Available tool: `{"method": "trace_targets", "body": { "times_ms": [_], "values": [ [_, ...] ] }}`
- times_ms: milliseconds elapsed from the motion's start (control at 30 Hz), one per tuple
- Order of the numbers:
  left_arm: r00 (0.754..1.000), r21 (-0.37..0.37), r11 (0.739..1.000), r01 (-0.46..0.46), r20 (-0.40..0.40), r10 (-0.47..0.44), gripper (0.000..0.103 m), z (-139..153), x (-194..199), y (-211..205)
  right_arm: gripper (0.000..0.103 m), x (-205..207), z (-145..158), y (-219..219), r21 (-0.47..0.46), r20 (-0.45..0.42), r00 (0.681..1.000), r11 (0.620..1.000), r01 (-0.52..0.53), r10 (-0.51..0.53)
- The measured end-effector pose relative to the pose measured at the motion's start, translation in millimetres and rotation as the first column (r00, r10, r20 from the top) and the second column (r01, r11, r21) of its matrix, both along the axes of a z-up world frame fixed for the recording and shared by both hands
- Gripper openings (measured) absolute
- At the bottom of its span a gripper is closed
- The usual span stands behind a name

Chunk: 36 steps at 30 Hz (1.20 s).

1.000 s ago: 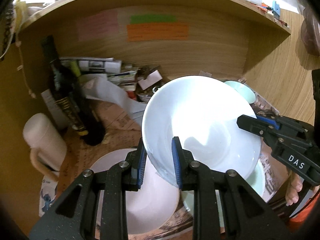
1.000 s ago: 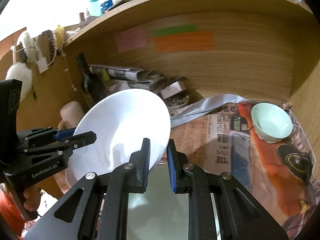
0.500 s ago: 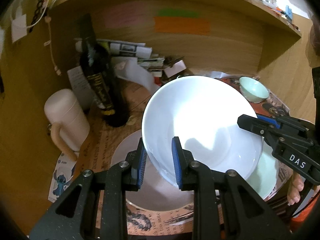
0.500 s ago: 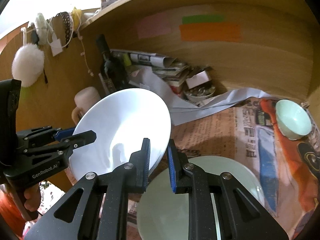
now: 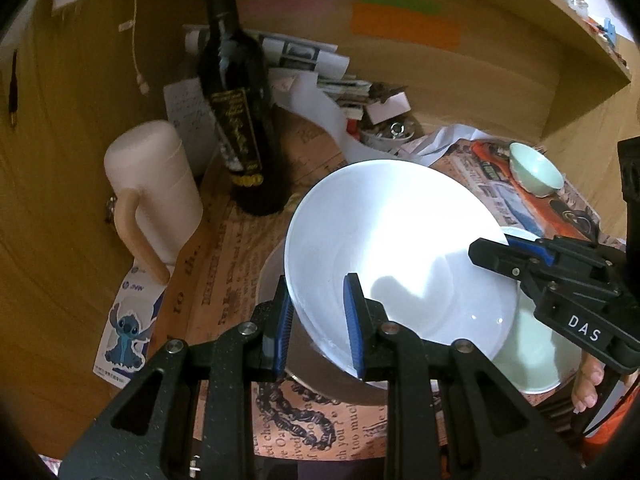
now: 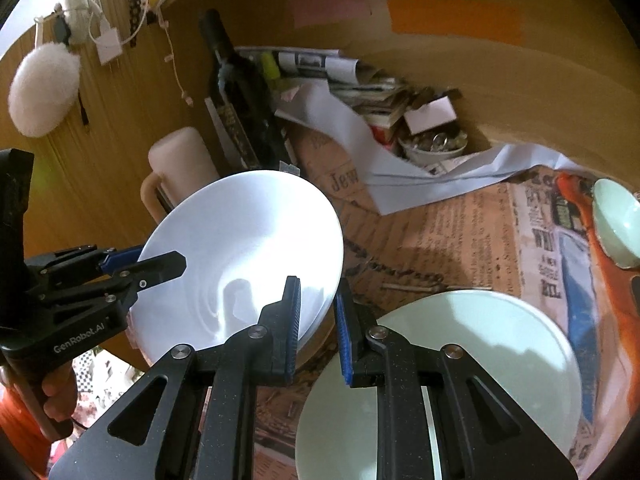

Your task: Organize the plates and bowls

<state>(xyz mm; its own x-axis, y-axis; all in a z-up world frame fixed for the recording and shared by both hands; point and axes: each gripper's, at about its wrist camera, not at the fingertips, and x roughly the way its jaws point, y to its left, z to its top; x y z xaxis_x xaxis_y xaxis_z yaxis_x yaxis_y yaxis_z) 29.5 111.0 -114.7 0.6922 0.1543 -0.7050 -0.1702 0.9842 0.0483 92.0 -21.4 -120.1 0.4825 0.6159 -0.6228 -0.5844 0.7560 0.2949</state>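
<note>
Newspaper-covered desk [image 6: 460, 240] bears 2 plates, bowl, bottle.

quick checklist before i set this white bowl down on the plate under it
1. Left claw gripping the white bowl rim: ok.
2. Right claw gripping the opposite rim: ok.
3. Bowl level: not ok, it is tilted.
4. Plate directly below the bowl: ok, though mostly hidden.
5. Dark bottle standing apart from the bowl: ok.
6. Pale green plate beside the landing spot, clear of the bowl: cannot tell.
</note>
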Motion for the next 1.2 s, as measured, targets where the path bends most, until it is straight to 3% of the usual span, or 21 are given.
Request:
{"method": "trace_targets", "body": {
  "times_ms": [833,1000,1200],
  "values": [
    [0.999,0.045,0.999,-0.030,-0.043,0.032,0.025,-26.2,1.0,20.4,0.019,4.2,-18.4,25.0,-0.071,-0.027,0.998,0.996,-0.059,0.057],
    [0.998,0.053,0.998,-0.025,-0.049,0.028,0.025,-29.4,3.4,20.4,0.028,0.7,-16.6,27.9,-0.106,0.022,0.998,0.993,-0.060,0.062],
    [0.997,0.034,0.999,-0.028,-0.070,0.030,0.025,-32.6,6.6,22.9,0.032,-0.6,-15.4,30.7,-0.129,0.028,0.996,0.989,-0.076,0.080]
  ]
}}
